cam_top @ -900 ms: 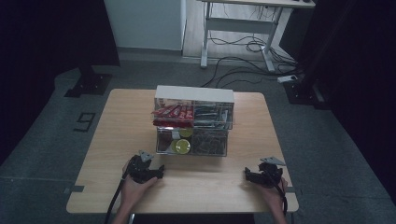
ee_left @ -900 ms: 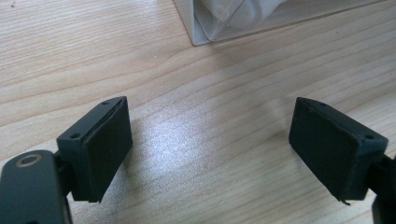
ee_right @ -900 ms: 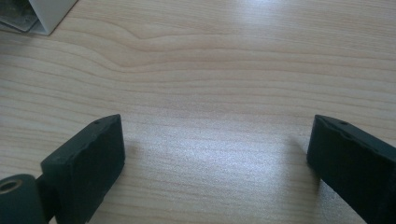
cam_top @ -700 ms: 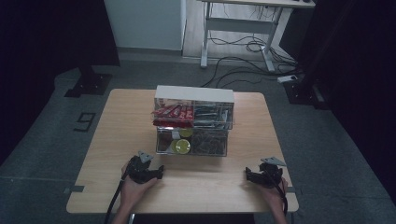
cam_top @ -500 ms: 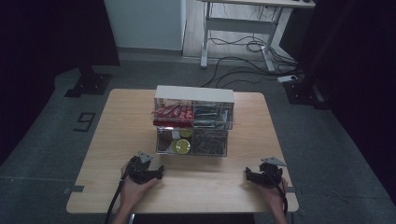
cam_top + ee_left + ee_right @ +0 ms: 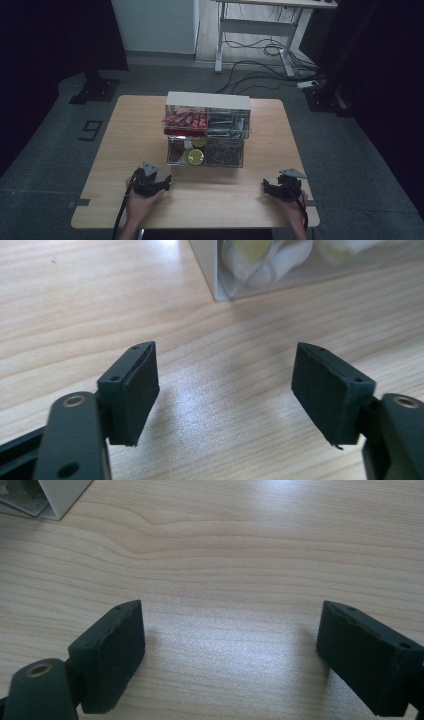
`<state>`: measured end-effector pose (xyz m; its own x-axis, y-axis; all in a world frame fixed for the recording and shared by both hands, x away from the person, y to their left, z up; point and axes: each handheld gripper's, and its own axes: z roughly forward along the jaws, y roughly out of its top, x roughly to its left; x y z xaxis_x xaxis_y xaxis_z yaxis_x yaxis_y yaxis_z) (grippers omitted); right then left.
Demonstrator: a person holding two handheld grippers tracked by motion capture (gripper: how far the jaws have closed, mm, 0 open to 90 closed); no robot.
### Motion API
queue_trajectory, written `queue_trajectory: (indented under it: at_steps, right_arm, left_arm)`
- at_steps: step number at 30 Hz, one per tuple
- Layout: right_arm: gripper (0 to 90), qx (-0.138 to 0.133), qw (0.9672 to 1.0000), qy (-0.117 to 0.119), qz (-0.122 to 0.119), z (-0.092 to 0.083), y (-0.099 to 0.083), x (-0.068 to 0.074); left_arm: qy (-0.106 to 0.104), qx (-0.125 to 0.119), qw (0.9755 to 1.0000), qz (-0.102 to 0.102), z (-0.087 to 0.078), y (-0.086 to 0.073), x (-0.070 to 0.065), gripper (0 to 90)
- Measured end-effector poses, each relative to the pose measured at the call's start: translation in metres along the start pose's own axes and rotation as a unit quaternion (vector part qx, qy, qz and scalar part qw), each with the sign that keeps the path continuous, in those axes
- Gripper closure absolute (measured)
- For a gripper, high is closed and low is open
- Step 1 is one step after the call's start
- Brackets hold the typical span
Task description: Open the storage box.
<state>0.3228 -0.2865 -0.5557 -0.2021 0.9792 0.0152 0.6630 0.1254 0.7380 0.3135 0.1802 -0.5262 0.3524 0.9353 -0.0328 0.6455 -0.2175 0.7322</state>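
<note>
We rest both grippers, left (image 6: 161, 181) and right (image 6: 270, 188), at the counter's (image 6: 225, 200) near edge, jaws spread, empty, facing the clear box (image 6: 206, 131), likely ready to reach.

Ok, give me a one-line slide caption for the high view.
Both tools, left and right, rest open on the wooden table before a clear drawer organizer.

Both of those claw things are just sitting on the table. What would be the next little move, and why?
Probably the left gripper moves forward to the clear drawer box: its jaws stand open with nothing between them, and it is nearer to the box than the right gripper.
</note>
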Motion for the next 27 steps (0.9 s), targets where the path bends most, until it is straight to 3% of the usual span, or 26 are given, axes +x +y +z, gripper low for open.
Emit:
queue_trajectory:
  at_steps: [8,17,25,27]
  right_arm:
    - [13.0,-0.001,1.0000,0.002,-0.001,0.000,0.000,0.000]
    - [13.5,-0.001,1.0000,0.003,-0.002,0.000,0.000,0.000]
    - [13.6,-0.001,1.0000,0.004,-0.003,0.000,0.000,0.000]
    - [13.5,-0.001,1.0000,0.004,-0.003,0.000,0.000,0.000]
  left_arm:
    - [-0.017,-0.029,0.9994,-0.007,-0.026,0.010,-0.001,41.8]
    - [-0.024,-0.054,0.9982,-0.015,-0.040,0.012,0.004,52.6]
    - [-0.061,-0.092,0.9938,-0.017,-0.059,0.016,0.002,74.0]
    - [-0.069,-0.097,0.9928,-0.013,-0.063,0.017,0.001,75.3]
